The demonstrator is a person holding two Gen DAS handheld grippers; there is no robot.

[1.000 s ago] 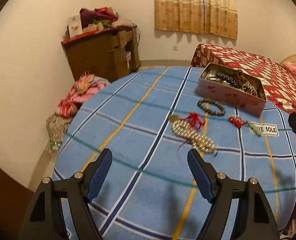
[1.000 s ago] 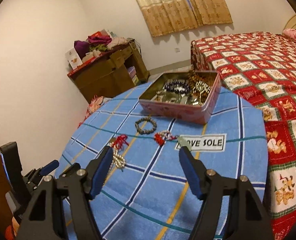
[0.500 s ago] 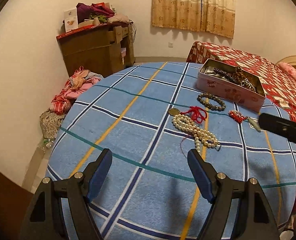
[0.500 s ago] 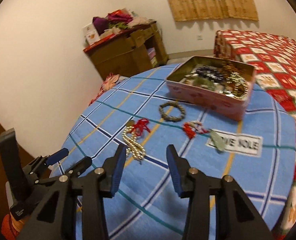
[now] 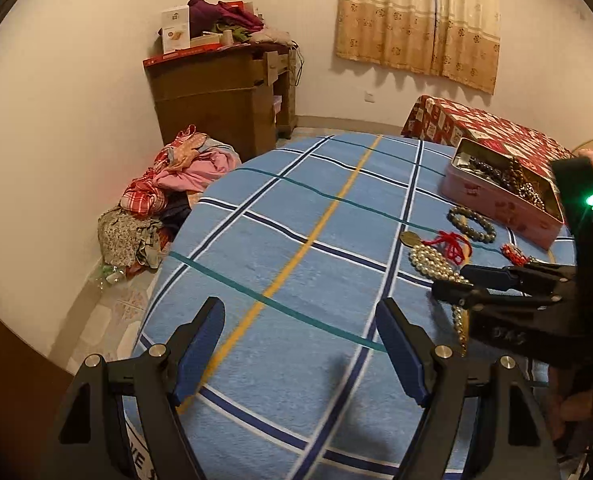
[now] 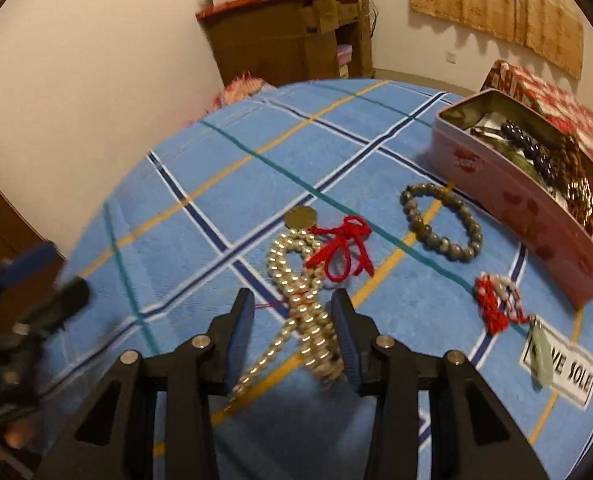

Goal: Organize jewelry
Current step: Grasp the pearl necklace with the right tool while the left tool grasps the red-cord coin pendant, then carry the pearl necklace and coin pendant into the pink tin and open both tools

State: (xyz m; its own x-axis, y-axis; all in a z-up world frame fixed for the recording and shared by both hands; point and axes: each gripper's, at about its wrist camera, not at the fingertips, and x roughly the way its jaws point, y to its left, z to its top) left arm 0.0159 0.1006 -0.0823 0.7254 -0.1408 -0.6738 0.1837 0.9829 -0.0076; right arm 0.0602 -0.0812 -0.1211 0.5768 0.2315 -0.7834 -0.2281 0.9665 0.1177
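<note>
A pearl necklace (image 6: pixel 304 312) with a red cord and a gold pendant lies on the blue checked cloth (image 6: pixel 216 184). My right gripper (image 6: pixel 292 332) is low over it, its jaws part-closed on either side of the pearl strands, apart from them. It also shows in the left wrist view (image 5: pixel 456 284) over the pearls (image 5: pixel 432 262). My left gripper (image 5: pixel 300 344) is wide open and empty above bare cloth. A grey bead bracelet (image 6: pixel 440 220), a red tassel charm (image 6: pixel 496 304) and a pink tin (image 6: pixel 528 200) holding jewelry lie to the right.
A jade pendant (image 6: pixel 540 356) lies on the cloth's label. A bed with a red quilt (image 5: pixel 496 128) stands behind the table. A wooden cabinet (image 5: pixel 220 92) and a heap of clothes (image 5: pixel 164 200) are on the floor at the left.
My right gripper has come down and forward over the pearl necklace, and its jaws have narrowed. My left gripper has swung left and stayed open.
</note>
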